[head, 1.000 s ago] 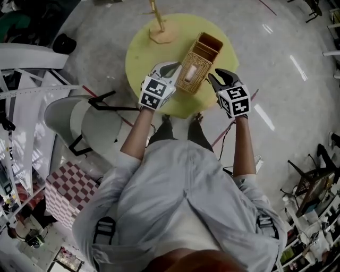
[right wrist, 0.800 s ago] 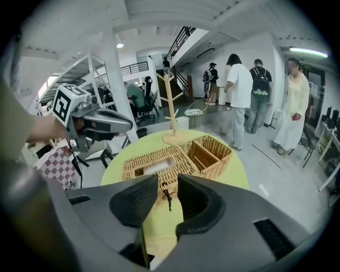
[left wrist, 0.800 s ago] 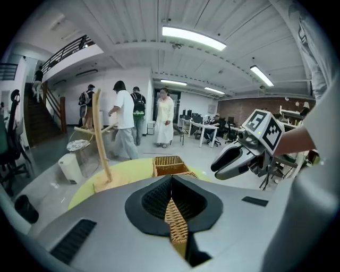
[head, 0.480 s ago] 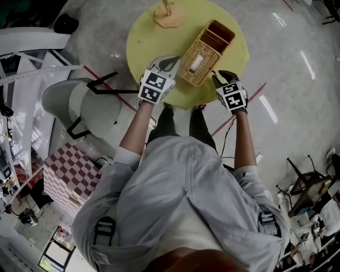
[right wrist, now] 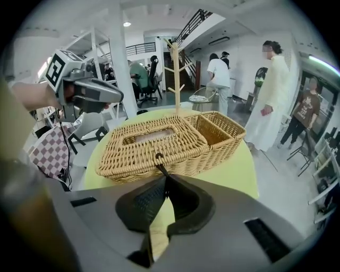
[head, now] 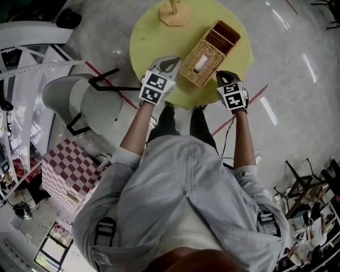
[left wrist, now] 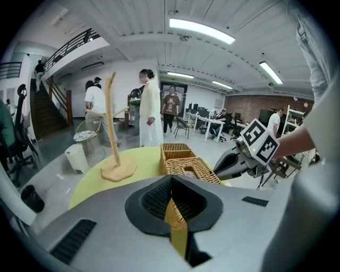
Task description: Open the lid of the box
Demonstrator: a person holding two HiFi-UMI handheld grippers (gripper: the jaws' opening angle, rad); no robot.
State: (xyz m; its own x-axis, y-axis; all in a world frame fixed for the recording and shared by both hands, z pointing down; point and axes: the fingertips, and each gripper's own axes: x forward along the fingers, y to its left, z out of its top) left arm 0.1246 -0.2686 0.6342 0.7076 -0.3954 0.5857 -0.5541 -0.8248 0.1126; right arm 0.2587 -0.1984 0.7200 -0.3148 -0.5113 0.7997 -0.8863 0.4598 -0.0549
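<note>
A long wicker box (head: 210, 53) lies on the round yellow table (head: 154, 37). Its woven lid (right wrist: 154, 141) covers the nearer part, and the far compartment (right wrist: 215, 127) is open. A dark loop (right wrist: 158, 159) hangs from the lid's near edge. My right gripper (right wrist: 166, 178) is at that edge, its jaws closing with the loop pinched between the tips. In the head view the right gripper (head: 223, 77) sits at the box's near right side. My left gripper (head: 171, 65) is beside the box's left side, shut with nothing in it (left wrist: 171, 183).
A wooden branch stand (head: 175, 13) rises at the table's far side. A grey chair (head: 90, 106) is left of the table, with a checkered box (head: 66, 175) on the floor below it. Several people stand in the room beyond the table.
The right gripper has come in to the box's near edge and its jaws have drawn together. The left gripper stays beside the box. The head camera has shifted.
</note>
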